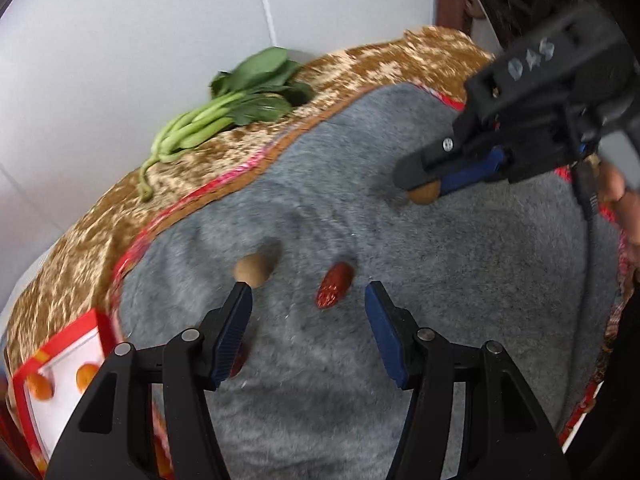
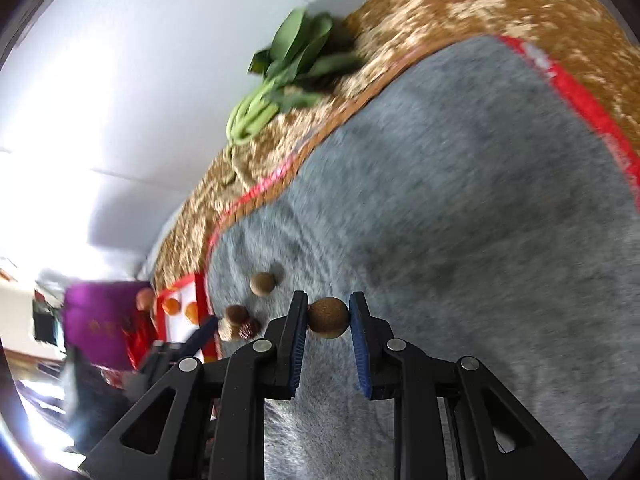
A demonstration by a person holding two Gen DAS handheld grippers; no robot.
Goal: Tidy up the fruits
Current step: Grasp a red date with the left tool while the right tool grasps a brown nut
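Note:
My right gripper (image 2: 328, 316) is shut on a round brown fruit (image 2: 328, 317), just above the grey fuzzy mat (image 2: 460, 220); it shows in the left wrist view (image 1: 422, 192) too, with the fruit (image 1: 423, 194) between its fingers. My left gripper (image 1: 308, 296) is open and empty, low over the mat (image 1: 360, 360). A red date (image 1: 335, 285) lies between its fingertips, slightly ahead. Another brown round fruit (image 1: 253, 269) lies by its left fingertip (image 1: 240, 300) and shows in the right wrist view (image 2: 263, 283) too.
A bunch of leafy greens (image 1: 224, 108) lies on the brown patterned cloth (image 1: 80, 240) by the wall. A red and white box printed with oranges (image 1: 60, 376) sits at the mat's left edge. More small fruits (image 2: 240, 320) lie near it.

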